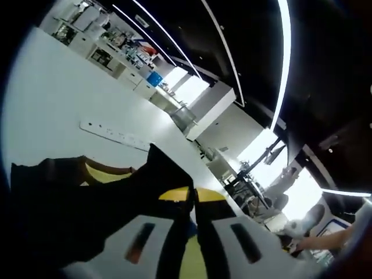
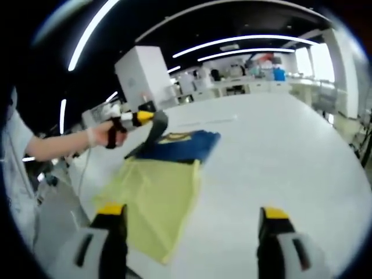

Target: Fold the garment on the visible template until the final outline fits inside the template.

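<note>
Fold step in hand: left tool (image 2: 152,118) clamped on dark blue garment (image 2: 185,145), lifting its corner off white desk (image 2: 279,145) at far end of yellow template (image 2: 152,195). Same pinch close-up in left gripper view (image 1: 192,216). Right tool (image 2: 192,218) wide apart, holding nothing, near template's near end.

Next: carry lifted edge over, lay inside template; right tool probably pins the opposite side.

Print on garment too blurred to read.

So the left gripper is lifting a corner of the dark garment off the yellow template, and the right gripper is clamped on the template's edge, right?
Not quite. In the right gripper view the right gripper is open and holds nothing, its jaws wide apart above the table. The left gripper does lift the garment off the template.
</note>
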Available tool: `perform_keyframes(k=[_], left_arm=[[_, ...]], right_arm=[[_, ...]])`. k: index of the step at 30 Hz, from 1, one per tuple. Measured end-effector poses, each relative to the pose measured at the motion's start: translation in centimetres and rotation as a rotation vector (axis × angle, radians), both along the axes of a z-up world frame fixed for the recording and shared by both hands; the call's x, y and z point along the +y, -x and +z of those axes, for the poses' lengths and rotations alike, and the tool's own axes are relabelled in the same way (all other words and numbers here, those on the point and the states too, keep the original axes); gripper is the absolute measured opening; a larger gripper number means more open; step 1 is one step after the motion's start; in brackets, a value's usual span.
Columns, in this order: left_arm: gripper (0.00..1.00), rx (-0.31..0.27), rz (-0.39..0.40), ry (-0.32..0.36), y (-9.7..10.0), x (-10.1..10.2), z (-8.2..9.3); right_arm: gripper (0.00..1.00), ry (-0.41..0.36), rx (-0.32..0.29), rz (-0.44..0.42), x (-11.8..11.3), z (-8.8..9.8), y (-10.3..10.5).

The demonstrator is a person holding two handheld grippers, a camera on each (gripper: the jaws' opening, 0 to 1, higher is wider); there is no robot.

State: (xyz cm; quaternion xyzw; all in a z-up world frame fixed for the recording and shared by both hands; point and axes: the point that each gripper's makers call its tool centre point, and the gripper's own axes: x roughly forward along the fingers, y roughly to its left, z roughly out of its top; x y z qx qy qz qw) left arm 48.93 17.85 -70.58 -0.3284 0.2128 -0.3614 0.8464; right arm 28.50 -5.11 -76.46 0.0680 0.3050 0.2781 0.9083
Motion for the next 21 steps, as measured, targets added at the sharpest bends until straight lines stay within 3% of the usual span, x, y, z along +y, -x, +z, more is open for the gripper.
perform_keyframes(k=[7, 14, 21], left_arm=[[0.00, 0.010, -0.048, 0.007, 0.3, -3.2, -0.8], [0.00, 0.037, -0.110, -0.039, 1.6, -5.6, -3.3], [0.00, 0.074, -0.148, -0.040, 2.4, -7.9, -5.3]], right_arm=[[0.93, -0.001, 0.009, -0.016, -0.4, -0.2, 0.4], [0.93, -0.006, 0.016, -0.031, -0.9, -0.4, 0.7], [0.93, -0.014, 0.019, -0.039, -0.6, -0.3, 0.9]])
